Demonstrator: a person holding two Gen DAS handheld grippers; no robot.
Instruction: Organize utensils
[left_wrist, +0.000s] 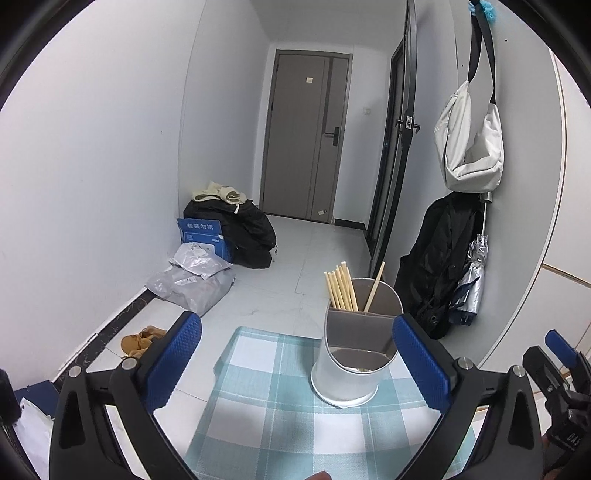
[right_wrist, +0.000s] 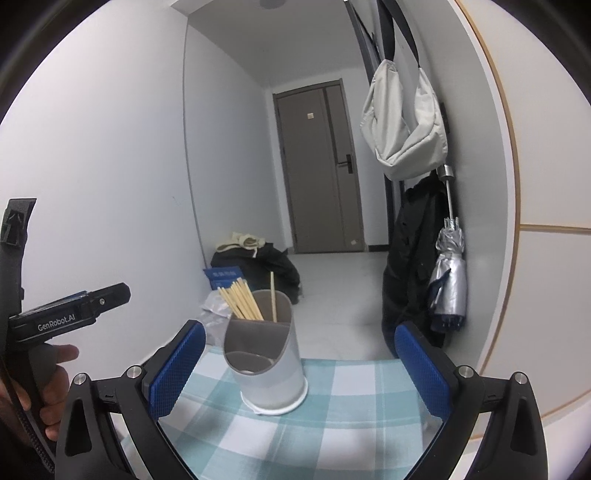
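Observation:
A grey utensil holder (left_wrist: 351, 354) stands upright on the teal checked tablecloth (left_wrist: 273, 417); it also shows in the right wrist view (right_wrist: 264, 360). Several wooden chopsticks (left_wrist: 341, 288) stand bunched in its rear compartment, with one more chopstick (left_wrist: 375, 286) leaning apart from them; they show in the right wrist view too (right_wrist: 242, 302). The front compartment looks nearly empty. My left gripper (left_wrist: 297, 365) is open and empty, with the holder just ahead and right of centre. My right gripper (right_wrist: 299, 369) is open and empty, the holder between its fingers' line and slightly left.
The table's far edge (right_wrist: 332, 360) drops to a tiled floor. On the floor are a black bag (left_wrist: 240, 229), a blue box (left_wrist: 205, 236) and grey parcels (left_wrist: 192, 280). A white bag (left_wrist: 469, 147), dark coat (left_wrist: 439, 266) and umbrella (left_wrist: 471, 284) hang on the right wall.

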